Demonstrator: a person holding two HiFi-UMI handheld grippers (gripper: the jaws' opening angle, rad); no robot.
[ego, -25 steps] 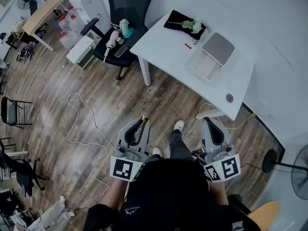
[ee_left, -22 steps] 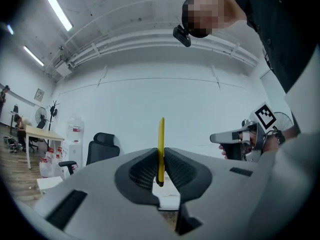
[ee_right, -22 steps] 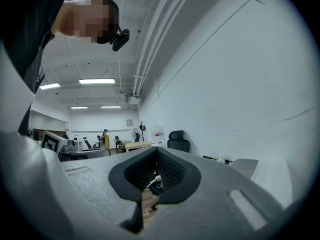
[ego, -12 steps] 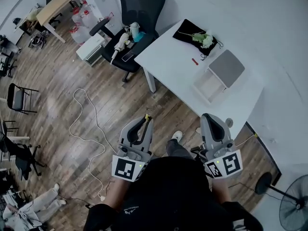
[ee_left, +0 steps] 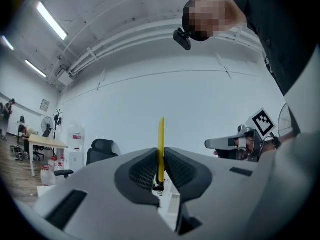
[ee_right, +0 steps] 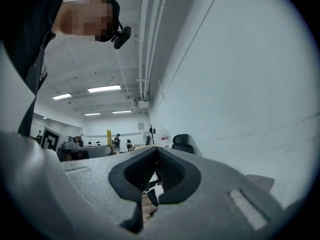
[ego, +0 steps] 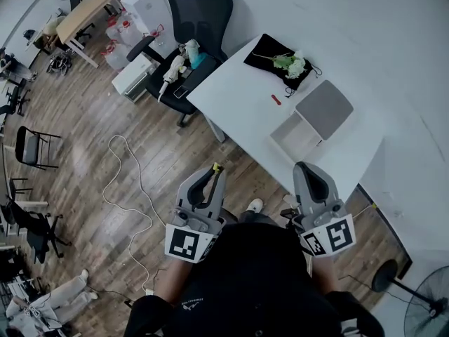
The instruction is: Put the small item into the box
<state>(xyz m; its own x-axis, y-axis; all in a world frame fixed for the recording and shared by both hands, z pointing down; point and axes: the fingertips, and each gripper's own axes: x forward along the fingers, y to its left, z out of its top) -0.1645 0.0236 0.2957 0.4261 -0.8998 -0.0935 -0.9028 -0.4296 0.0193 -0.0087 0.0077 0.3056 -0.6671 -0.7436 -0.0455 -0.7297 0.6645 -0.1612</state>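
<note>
A white table [ego: 238, 97] stands ahead of me in the head view. On it lie a small red item [ego: 276, 99] and an open white box [ego: 296, 137] with its grey lid [ego: 324, 109] swung back. Both grippers hang over the wood floor, short of the table. My left gripper [ego: 215, 169] [ee_left: 160, 156] is shut on a thin yellow strip [ee_left: 161, 139] that sticks up past the jaws. My right gripper [ego: 307, 168] [ee_right: 156, 154] is shut with nothing between its jaws. The left gripper view shows the right gripper [ee_left: 235, 143] off to its side.
A black cloth with flowers [ego: 279, 55] lies at the table's far end. A black office chair [ego: 196, 20] with loose things on its seat stands left of the table. A white cable [ego: 133, 188] snakes over the floor. A fan [ego: 428, 307] stands at the bottom right.
The view has closed in on the table, which now sits lower and nearer. Both grippers kept their pose, the left one still shut on the yellow strip.
</note>
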